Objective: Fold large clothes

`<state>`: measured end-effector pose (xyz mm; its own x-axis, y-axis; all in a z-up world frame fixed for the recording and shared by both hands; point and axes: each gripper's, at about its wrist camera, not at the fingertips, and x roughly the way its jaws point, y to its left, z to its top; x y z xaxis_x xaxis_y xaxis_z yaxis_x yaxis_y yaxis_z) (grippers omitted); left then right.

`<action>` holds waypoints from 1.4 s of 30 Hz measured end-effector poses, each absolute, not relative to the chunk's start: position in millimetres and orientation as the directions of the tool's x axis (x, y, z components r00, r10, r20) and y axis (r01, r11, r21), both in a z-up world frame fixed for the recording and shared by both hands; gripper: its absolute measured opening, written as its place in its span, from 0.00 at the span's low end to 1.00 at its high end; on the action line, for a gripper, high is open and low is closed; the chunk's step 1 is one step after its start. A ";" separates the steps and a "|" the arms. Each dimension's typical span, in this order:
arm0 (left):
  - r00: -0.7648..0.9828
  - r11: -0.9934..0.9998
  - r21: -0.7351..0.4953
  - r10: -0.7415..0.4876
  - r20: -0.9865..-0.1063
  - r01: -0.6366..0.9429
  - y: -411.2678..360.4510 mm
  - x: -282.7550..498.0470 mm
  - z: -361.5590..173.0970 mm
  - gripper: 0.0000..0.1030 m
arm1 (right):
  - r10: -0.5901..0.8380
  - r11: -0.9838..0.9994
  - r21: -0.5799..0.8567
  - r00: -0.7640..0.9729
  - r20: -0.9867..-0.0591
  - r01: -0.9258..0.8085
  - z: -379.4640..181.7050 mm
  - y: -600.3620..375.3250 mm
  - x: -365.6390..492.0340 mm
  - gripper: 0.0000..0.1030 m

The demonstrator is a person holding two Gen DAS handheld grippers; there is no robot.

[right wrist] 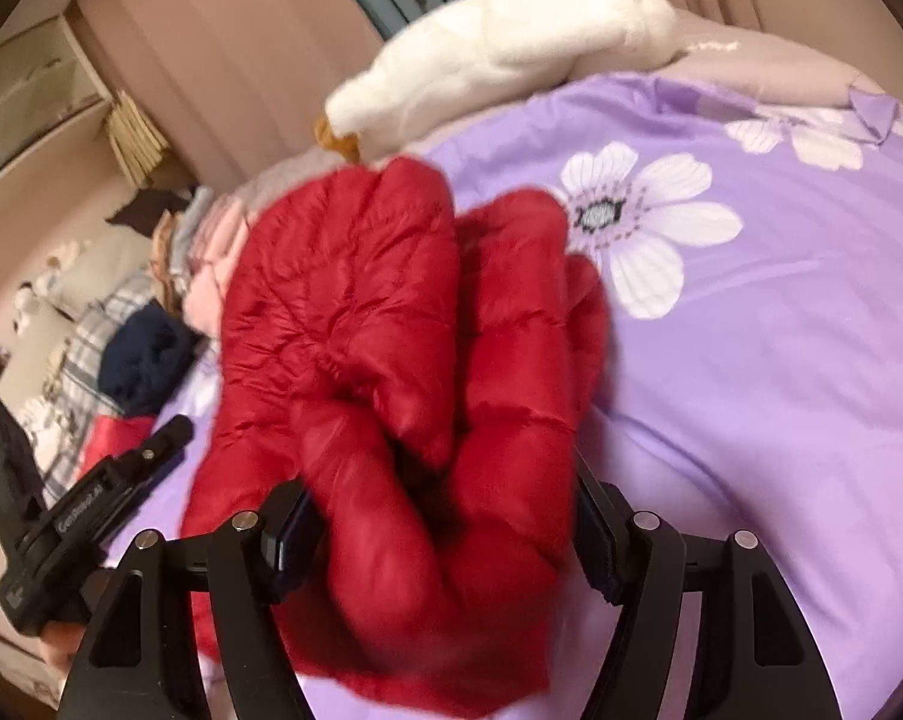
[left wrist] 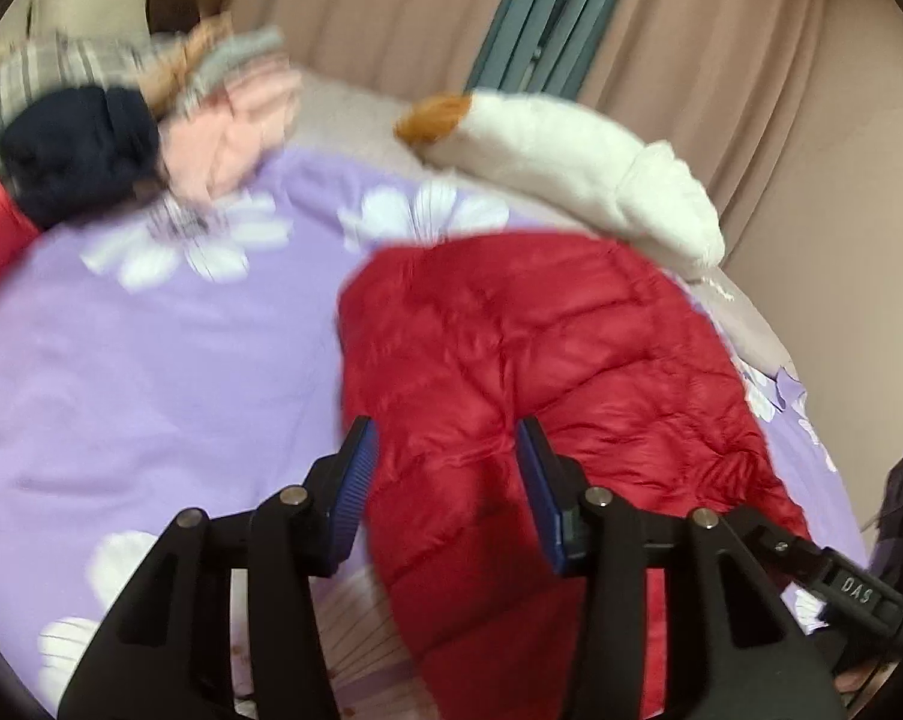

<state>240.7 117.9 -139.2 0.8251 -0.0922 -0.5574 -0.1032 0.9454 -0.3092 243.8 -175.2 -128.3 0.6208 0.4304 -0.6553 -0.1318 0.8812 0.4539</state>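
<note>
A red quilted down jacket (left wrist: 511, 360) is laid on the bed (left wrist: 151, 360), over a lilac cover printed with white flowers. The shiny fabric is stitched into puffy panels and is creased in many places. In the left wrist view it is spread fairly flat, with one edge running close to the left gripper (left wrist: 445, 450). This gripper is seen partly open, its blue pads standing apart above the red fabric; no grip is shown. In the right wrist view a thick, bunched fold of the jacket (right wrist: 391, 330) is raised and fills the space between the jaws of the right gripper (right wrist: 445, 516). It seems to be held there, although the pads are mostly hidden by the fabric. A white plush toy (left wrist: 571, 156) is lying near the curtain (left wrist: 391, 12), and a pile of other clothes (left wrist: 121, 120) is placed at the far side of the bed.
</note>
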 end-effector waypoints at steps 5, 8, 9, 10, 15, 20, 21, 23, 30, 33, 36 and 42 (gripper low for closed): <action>0.840 0.951 -0.283 -0.047 -0.540 -0.129 116.6 220.3 -111.9 0.40 | 0.399 0.900 0.401 0.698 -0.594 -0.173 -88.7 -183.1 215.1 0.68; 0.851 0.957 -0.257 -0.019 -0.524 -0.136 111.4 206.8 -100.2 0.34 | 0.387 0.909 0.366 0.728 -0.565 -0.199 -67.7 -181.6 201.4 0.68; 0.858 0.958 -0.260 -0.031 -0.513 -0.121 108.2 198.7 -95.4 0.34 | 0.383 0.912 0.354 0.737 -0.557 -0.207 -63.1 -181.9 199.1 0.68; 0.864 0.959 -0.261 -0.032 -0.502 -0.115 104.0 188.7 -90.4 0.33 | 0.379 0.916 0.339 0.747 -0.547 -0.216 -57.1 -180.6 194.0 0.67; 0.887 0.970 -0.212 0.010 -0.461 -0.121 91.6 158.8 -70.7 0.33 | 0.399 0.906 0.354 0.754 -0.521 -0.235 -44.2 -184.6 177.4 0.66; 0.899 0.973 -0.208 0.002 -0.437 -0.103 86.4 141.6 -58.5 0.33 | 0.420 0.894 0.373 0.752 -0.508 -0.247 -38.1 -186.9 166.4 0.65; 0.898 0.972 -0.208 0.005 -0.440 -0.107 87.0 140.7 -58.1 0.33 | 0.418 0.895 0.375 0.752 -0.510 -0.243 -38.0 -186.7 165.7 0.60; 0.893 0.969 -0.220 -0.002 -0.449 -0.109 90.0 140.3 -58.5 0.32 | 0.428 0.890 0.384 0.745 -0.512 -0.247 -38.3 -186.5 167.3 0.55; 0.881 0.961 -0.240 0.010 -0.472 -0.139 102.6 149.6 -64.7 0.21 | 0.433 0.887 0.395 0.726 -0.534 -0.239 -42.6 -181.9 182.1 0.36; 0.867 0.960 -0.247 -0.010 -0.498 -0.131 106.6 159.6 -70.2 0.18 | 0.437 0.891 0.375 0.712 -0.549 -0.258 -45.0 -175.8 187.0 0.30; 0.862 0.961 -0.241 -0.004 -0.506 -0.137 109.1 167.5 -74.9 0.17 | 0.419 0.903 0.342 0.708 -0.568 -0.261 -46.1 -170.0 194.3 0.27; 0.850 0.949 -0.280 -0.024 -0.527 -0.147 119.2 192.8 -82.4 0.13 | 0.417 0.906 0.330 0.695 -0.586 -0.265 -50.5 -165.1 214.8 0.17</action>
